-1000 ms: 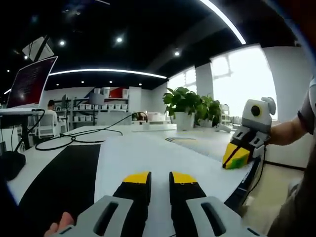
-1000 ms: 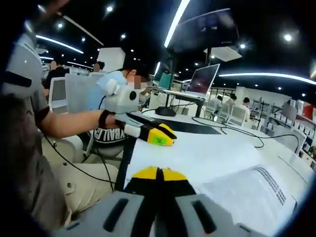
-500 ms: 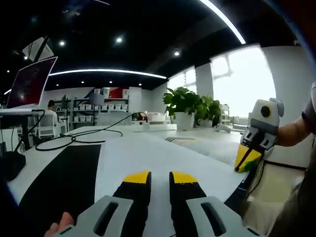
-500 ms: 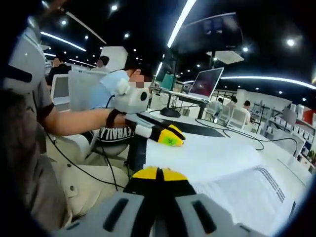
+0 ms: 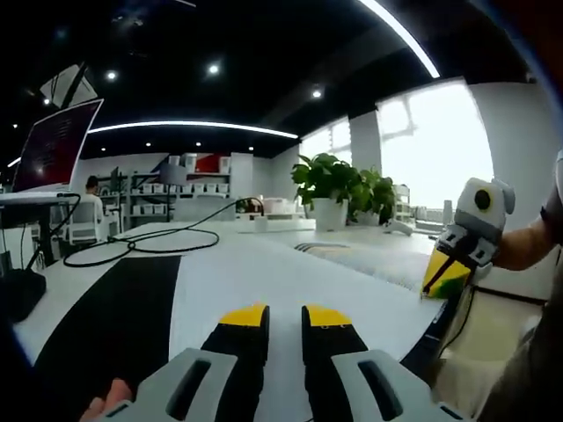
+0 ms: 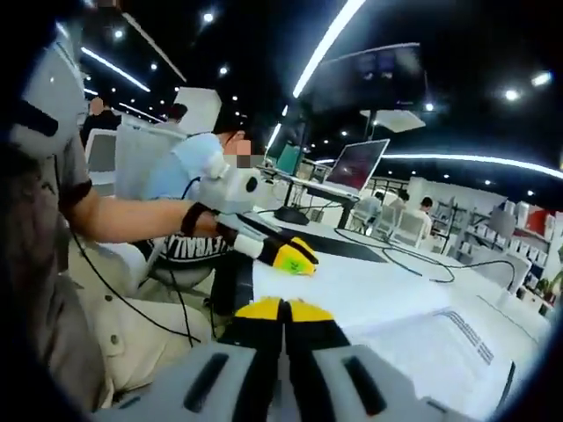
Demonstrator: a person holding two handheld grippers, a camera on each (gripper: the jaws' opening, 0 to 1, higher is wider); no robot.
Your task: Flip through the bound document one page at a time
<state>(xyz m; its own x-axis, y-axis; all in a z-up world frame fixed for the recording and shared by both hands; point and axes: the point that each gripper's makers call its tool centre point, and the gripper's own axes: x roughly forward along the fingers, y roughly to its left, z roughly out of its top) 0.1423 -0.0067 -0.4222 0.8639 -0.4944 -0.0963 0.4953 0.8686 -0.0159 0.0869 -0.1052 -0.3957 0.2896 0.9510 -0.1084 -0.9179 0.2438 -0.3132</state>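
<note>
In the left gripper view, nearest the camera, the left gripper rests low over a white page of the bound document, its yellow-tipped jaws a small gap apart and holding nothing. To its left lies a black mat on the white table. At the document's right edge the right gripper hangs with its tips together — whether a page edge is caught between them cannot be told.

In the right gripper view, the right gripper sits closest, jaws pressed together, just at the near edge of the open document, whose printed page spreads to the right. No sheet is visibly pinched. Just beyond, the left gripper lies on the blank left-hand page, held by a person's hand.

Farther off in the left gripper view: a coiled black cable, a laptop, then potted plants by bright windows.

To do this step well, the right gripper should probably catch a single sheet at the page's outer edge, lift it gently in an arc toward the spine, while the left gripper holds the turned pages flat — taking two sheets at once is the likely slip.
</note>
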